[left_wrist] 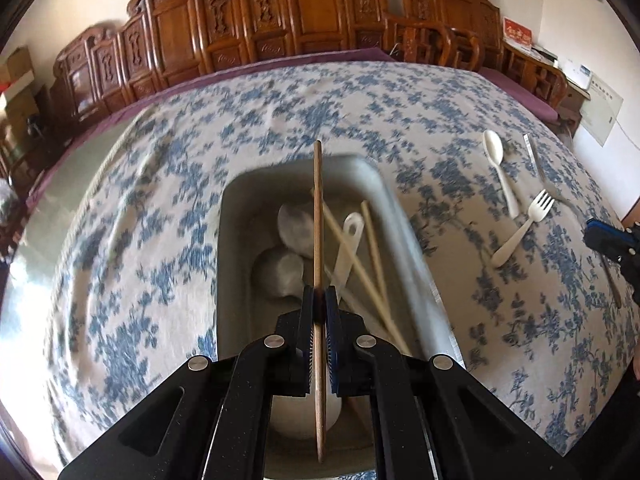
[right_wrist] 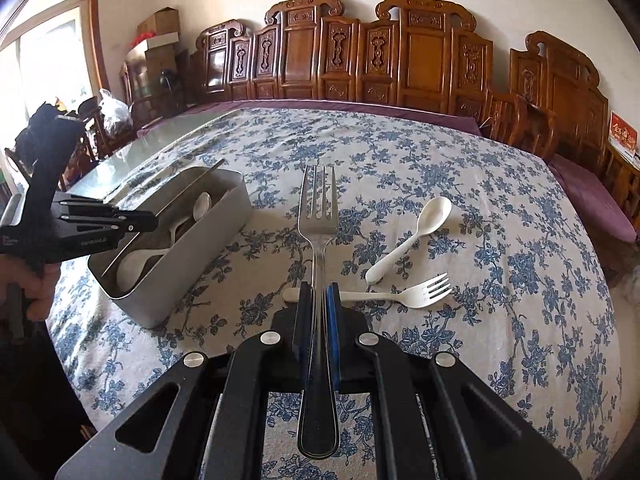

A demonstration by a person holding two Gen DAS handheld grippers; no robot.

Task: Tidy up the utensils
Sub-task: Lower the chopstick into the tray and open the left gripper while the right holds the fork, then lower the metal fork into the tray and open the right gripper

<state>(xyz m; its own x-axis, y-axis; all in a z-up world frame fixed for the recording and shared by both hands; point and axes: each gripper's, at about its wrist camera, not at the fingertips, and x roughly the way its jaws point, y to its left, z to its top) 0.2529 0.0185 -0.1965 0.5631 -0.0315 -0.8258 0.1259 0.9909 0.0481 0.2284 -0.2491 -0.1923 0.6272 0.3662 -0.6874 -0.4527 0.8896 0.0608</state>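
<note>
My left gripper is shut on a wooden chopstick and holds it above the grey metal box. The box holds spoons, a white utensil and several chopsticks. My right gripper is shut on a metal fork, tines pointing away, above the tablecloth. A white plastic spoon and a white plastic fork lie on the cloth just beyond it. In the right wrist view the left gripper hovers over the box.
The table has a blue floral cloth. The white spoon, the white fork and the held metal fork show right of the box in the left wrist view. Carved wooden chairs line the far edge.
</note>
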